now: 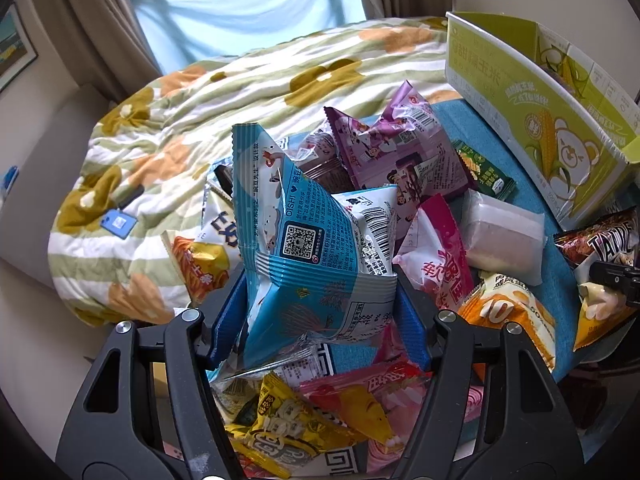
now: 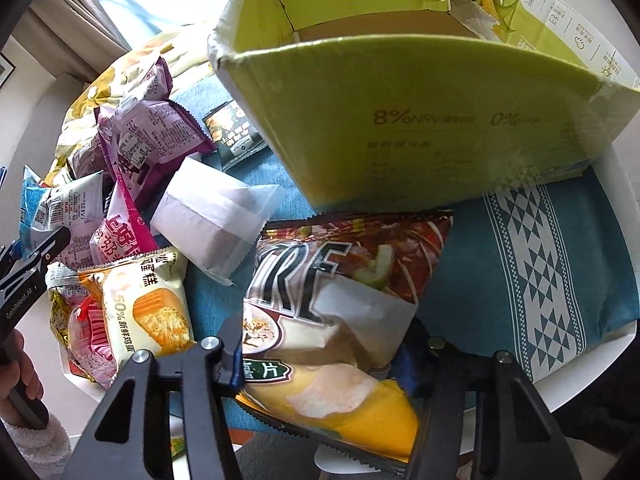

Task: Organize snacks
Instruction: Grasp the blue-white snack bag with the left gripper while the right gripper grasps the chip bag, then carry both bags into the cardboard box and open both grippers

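Gripped between the 2 blue-padded fingers of the left gripper [image 1: 320,316], a blue-and-white Oishi packet [image 1: 308,240] is seen in the left wrist view, raised above a heap of snacks. Under it, a yellow packet [image 1: 280,424] and a pink packet [image 1: 376,396] are piled. Behind it, a purple packet [image 1: 400,148] is leaned on the heap, with a dark green sachet [image 1: 486,172] and a white wrapped cake [image 1: 504,236] lying to its right on the teal cloth [image 1: 556,268]. A green corn carton [image 1: 532,116] is stood at the far right, and a floral quilt [image 1: 200,120] is spread behind.

In the right wrist view, a large chip bag [image 2: 344,320] is clamped at its lower end by the fingers of the right gripper [image 2: 324,356], closed onto it. The bag is laid on the teal cloth [image 2: 472,272], its top edge just before the open green corn carton [image 2: 420,128]. To its left, an egg-cake packet [image 2: 152,304] is seen, with the white wrapped cake [image 2: 212,216] close behind both.
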{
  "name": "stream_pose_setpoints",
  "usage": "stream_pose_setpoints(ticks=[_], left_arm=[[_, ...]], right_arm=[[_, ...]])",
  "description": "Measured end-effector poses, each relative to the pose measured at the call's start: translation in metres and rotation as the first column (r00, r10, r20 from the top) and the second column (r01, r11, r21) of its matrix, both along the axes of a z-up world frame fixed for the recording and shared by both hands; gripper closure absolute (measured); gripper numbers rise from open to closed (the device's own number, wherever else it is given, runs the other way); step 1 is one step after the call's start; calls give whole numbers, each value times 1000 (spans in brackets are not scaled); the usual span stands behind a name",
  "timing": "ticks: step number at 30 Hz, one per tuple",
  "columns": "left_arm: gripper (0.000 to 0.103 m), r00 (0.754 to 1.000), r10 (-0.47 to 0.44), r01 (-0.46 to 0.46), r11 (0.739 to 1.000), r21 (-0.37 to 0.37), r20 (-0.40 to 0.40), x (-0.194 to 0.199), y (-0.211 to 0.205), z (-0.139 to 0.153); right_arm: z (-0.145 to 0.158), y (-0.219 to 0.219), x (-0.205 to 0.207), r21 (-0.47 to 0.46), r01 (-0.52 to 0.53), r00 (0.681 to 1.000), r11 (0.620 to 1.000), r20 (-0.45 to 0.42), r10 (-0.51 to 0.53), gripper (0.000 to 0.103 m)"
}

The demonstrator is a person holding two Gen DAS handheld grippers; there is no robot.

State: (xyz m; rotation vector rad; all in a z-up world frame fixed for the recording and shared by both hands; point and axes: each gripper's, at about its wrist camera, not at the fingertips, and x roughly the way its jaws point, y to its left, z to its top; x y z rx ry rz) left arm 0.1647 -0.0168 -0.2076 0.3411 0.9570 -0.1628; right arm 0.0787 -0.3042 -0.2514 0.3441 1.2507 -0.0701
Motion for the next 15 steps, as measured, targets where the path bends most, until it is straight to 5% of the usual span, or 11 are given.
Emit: stream_pose_setpoints(ticks=[7, 15], left_arm=[[39, 999, -3, 4, 999, -35, 35, -17, -8, 31], [39, 993, -77, 87, 989, -121, 91, -18, -26, 82]], right_arm=[[30, -22, -26, 10, -3, 999, 1000, 36, 3, 52], [102, -14, -52, -7, 5, 993, 1000, 114, -4, 52]])
